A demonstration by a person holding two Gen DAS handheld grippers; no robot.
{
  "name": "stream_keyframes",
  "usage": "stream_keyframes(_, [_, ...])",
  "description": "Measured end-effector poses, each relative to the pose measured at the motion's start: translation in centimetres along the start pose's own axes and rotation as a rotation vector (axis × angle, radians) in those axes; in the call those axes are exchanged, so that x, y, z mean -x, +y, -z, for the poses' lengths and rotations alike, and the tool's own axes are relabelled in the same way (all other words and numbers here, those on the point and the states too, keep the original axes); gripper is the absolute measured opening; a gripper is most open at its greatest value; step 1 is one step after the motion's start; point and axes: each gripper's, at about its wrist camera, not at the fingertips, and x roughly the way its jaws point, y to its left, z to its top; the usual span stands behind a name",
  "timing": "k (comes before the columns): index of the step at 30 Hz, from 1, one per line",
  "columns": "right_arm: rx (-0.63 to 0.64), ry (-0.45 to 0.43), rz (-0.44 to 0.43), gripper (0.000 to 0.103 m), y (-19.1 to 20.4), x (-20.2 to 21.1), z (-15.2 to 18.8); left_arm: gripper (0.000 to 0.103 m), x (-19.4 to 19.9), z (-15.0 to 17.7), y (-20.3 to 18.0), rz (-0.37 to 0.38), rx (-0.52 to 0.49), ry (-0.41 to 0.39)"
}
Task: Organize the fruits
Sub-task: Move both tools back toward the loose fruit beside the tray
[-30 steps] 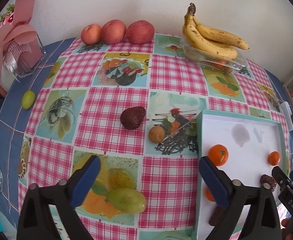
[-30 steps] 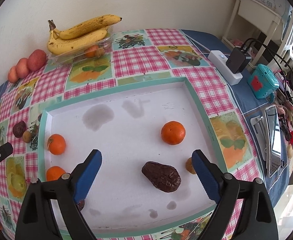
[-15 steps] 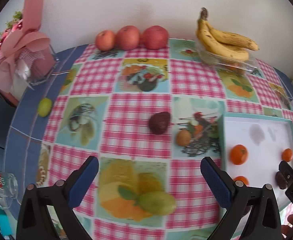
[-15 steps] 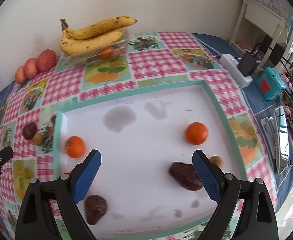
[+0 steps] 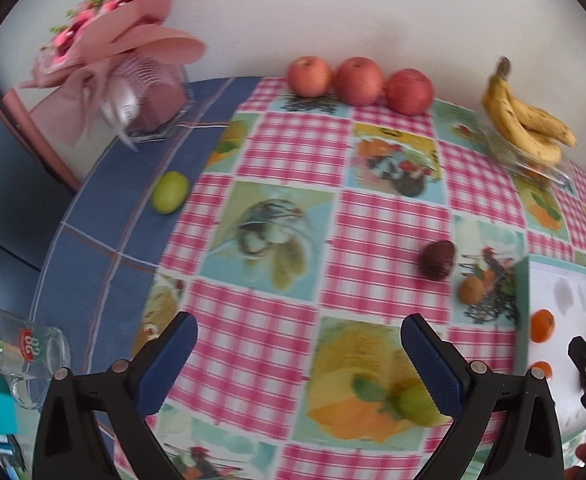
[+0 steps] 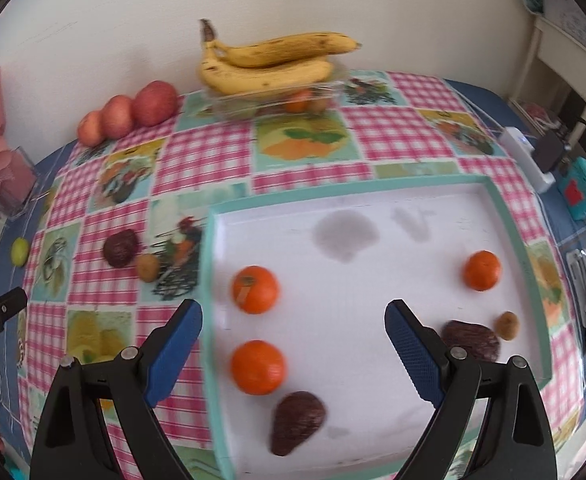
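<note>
My left gripper [image 5: 299, 344] hangs open over the checked tablecloth, holding nothing. A green fruit [image 5: 415, 404] lies by its right finger. Farther off are a dark wrinkled fruit [image 5: 437, 260], a small brown fruit [image 5: 471, 290] and a lime [image 5: 169, 198] on the blue cloth. My right gripper [image 6: 293, 328] is open above the left part of the white tray [image 6: 373, 280]. In the tray lie three oranges [image 6: 255, 289], two dark fruits [image 6: 297, 420] and a small brown one [image 6: 507, 325]. Three apples [image 6: 153, 102] and bananas [image 6: 269, 64] sit by the wall.
A pink bouquet [image 5: 113, 40] stands at the table's back left and a glass mug [image 5: 33, 356] near its left edge. A power strip with a charger [image 6: 525, 152] and a teal device [image 6: 581, 188] lie right of the tray. The wall closes the far side.
Both views have swung to the left. The tray has slid toward the right in each; the bouquet and mug have come into the left view. Both grippers have stayed open.
</note>
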Motion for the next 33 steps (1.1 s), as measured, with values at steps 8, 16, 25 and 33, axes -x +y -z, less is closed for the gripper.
stream_keyframes(8, [0.09,-0.026,-0.045,0.093,4.1,-0.1,0.3,0.103,0.2,-0.1,3.2,-0.013,0.049,-0.013])
stream_keyframes(16, [0.095,-0.017,-0.07,0.093,5.3,-0.5,0.5,0.103,-0.6,0.2,4.0,-0.016,0.055,-0.004])
stream_keyframes(25, [0.107,-0.027,-0.085,0.093,5.8,-0.8,0.3,0.103,-1.7,-0.1,3.7,0.022,0.029,-0.008])
stream_keyframes(33, [0.14,-0.04,-0.068,0.093,6.4,-1.0,-0.4,0.103,-3.3,-1.1,3.6,0.122,0.013,0.008])
